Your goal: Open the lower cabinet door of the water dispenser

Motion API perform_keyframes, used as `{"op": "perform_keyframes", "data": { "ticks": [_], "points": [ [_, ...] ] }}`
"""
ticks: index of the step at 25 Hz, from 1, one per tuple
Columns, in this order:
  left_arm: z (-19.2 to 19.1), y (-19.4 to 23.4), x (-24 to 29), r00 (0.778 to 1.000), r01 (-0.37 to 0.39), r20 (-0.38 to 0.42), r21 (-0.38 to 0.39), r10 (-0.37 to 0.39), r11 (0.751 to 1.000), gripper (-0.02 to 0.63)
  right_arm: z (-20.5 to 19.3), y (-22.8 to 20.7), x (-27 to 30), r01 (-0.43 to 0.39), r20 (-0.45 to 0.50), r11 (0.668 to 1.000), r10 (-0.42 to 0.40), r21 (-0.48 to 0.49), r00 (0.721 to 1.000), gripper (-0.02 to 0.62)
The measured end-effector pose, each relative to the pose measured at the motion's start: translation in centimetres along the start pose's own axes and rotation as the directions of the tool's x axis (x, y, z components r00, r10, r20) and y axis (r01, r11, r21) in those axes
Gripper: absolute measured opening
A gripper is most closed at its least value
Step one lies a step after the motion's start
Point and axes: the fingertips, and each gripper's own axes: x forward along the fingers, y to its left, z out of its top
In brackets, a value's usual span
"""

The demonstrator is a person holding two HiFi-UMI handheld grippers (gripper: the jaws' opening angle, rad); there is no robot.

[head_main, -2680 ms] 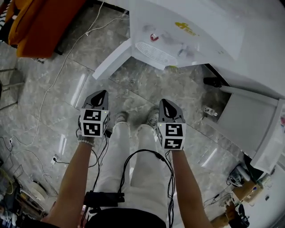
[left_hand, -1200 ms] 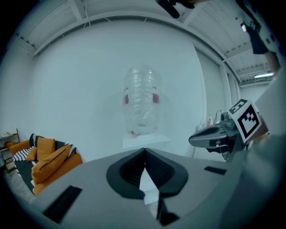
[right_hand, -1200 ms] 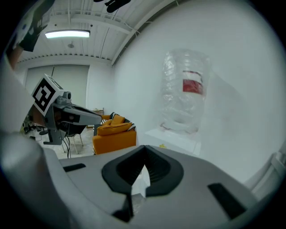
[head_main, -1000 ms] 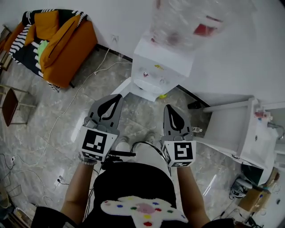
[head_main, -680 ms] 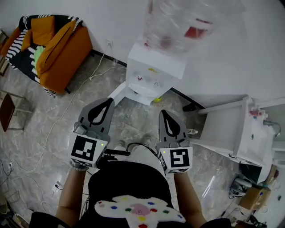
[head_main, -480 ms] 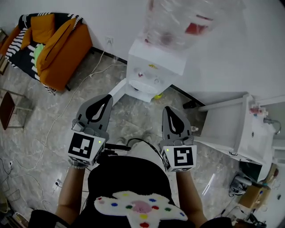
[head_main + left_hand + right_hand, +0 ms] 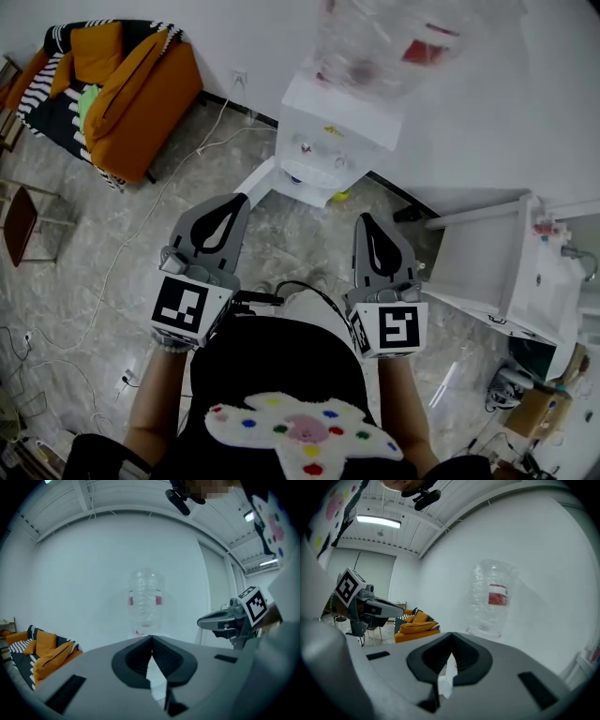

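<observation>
Grey marble floor and white wall, with an orange sofa upper left and a white side unit at right. The white water dispenser stands against the wall between them with a clear bottle on top, and its lower cabinet door is swung out to the left at floor level. The left gripper and right gripper are side by side, well short of the dispenser and pointing toward it, each with jaws pressed together on nothing.
</observation>
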Motion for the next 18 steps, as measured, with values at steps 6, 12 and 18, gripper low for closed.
{"op": "perform_keyframes", "data": {
  "ticks": [6, 12, 18],
  "points": [
    [-0.42, 0.03, -0.14, 1.0, -0.001, -0.012, 0.004, 0.001, 1.0, 0.012, 0.1, 0.3, -0.03, -0.004, 0.001, 1.0, 0.004, -0.008, 1.0, 0.005],
    [-0.19, 0.01, 0.01, 1.0, 0.002, -0.004, 0.004, -0.002, 1.0, 0.012, -0.15, 0.6, 0.05, -0.009, -0.006, 1.0, 0.009, -0.016, 1.0, 0.003],
    [-0.47, 0.0, 0.01, 1.0, 0.001, -0.01, 0.002, -0.001, 1.0, 0.012, -0.1, 0.84, 0.15, -0.014, -0.005, 1.0, 0.014, -0.017, 1.0, 0.003]
  ]
}}
